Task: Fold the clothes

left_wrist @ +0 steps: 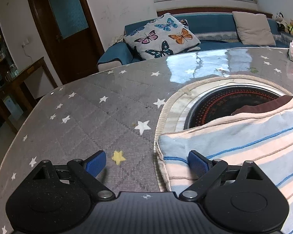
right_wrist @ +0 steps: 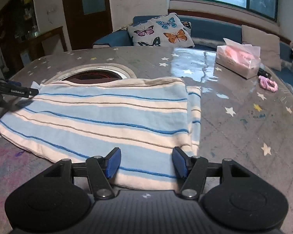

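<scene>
The right gripper (right_wrist: pixel 146 162) has its blue jaws open over the near edge of the folded cloth with pale blue and cream stripes (right_wrist: pixel 107 117), and nothing is pinched between them. The left gripper (left_wrist: pixel 147 162) is open too, with one blue pad over the cloth's left corner and the other over the round grey table with white stars (left_wrist: pixel 91 113). Behind the cloth is a dark round hole in the table's middle (right_wrist: pixel 91 76), and a clear pack of pink tissues (right_wrist: pixel 238 60) sits near the far right edge.
</scene>
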{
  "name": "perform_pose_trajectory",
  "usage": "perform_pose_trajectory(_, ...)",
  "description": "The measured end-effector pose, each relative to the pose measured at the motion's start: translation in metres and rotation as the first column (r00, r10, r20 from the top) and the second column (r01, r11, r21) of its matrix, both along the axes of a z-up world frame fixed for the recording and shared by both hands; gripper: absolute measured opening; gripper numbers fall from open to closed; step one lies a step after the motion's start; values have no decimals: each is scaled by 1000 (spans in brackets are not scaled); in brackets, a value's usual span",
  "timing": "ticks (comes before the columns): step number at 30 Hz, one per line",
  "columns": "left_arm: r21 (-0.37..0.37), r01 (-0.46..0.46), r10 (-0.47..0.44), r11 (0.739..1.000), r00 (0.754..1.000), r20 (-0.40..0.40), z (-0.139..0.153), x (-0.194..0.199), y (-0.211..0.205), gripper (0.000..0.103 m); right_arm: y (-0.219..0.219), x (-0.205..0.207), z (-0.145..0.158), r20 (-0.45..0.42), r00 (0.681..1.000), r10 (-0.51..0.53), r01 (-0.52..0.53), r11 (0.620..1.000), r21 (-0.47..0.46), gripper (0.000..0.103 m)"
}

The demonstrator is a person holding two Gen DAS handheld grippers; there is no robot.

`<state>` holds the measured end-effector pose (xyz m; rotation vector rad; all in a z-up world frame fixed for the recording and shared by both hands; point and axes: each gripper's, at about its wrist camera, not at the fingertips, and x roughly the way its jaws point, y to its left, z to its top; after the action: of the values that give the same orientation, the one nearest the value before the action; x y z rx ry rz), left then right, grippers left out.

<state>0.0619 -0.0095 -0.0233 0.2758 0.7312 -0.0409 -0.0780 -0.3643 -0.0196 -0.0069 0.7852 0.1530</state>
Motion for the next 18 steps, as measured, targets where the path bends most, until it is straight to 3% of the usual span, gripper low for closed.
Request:
perform_pose_trajectory(8,2,-5,5,1000,1000,-1,1,3,0,94,11,56,19,75,995,65,-66,998,16,60)
perform_pose_trajectory(13,7,-6,6,1000,1000,3,2,6,1,96,13,98,13,83,995,53,-55,998,19,60)
perform_pose_trajectory(18,2,-17,17,1000,1000,-10,-3,11,4,98,-2,127,-7,32,999,-8,7,1000,14,60)
